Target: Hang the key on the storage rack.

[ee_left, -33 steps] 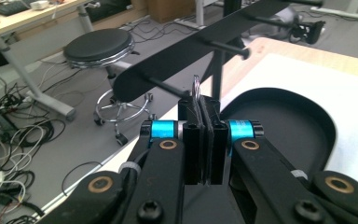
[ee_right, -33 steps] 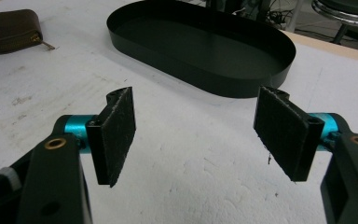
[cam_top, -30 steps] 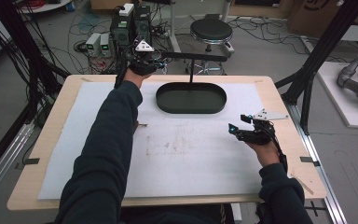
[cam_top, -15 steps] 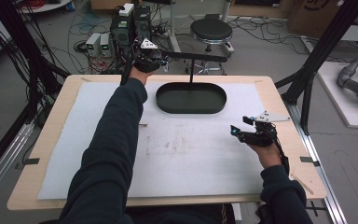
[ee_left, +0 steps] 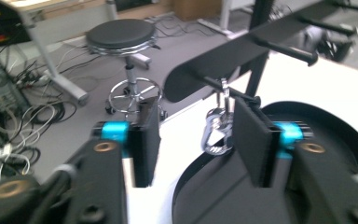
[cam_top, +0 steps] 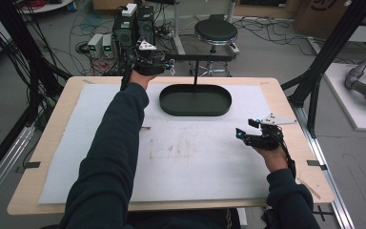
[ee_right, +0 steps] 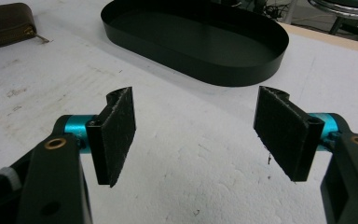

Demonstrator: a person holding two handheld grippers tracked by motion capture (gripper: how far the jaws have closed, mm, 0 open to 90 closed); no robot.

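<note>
A table (cam_top: pixel 47 186) carries a white mat (cam_top: pixel 100 157) that covers most of its top. Toward the far edge of the mat sits a black oval tray (cam_top: pixel 195 110), and a thin post rises from its back part to a black bar (cam_top: pixel 205 57) that runs level above it. A silver carabiner (ee_left: pixel 216 130) hangs from a peg on that bar, over the left end of the tray.

The left arm reaches far across the table. The left gripper (cam_top: pixel 164 68) is held up at the left end of the bar. Its jaws have just been opening; in the left gripper view (ee_left: pixel 193 140) they stand apart with the carabiner between them, close to the right pad, and no pad presses on it.

The right gripper (cam_top: pixel 240 133) hovers low over the mat, near the tray's right end. Its jaws are wide and empty (ee_right: pixel 196 135).

A small brown pouch (ee_right: pixel 7 18) lies on the mat, well left of the tray in the right gripper view.
</note>
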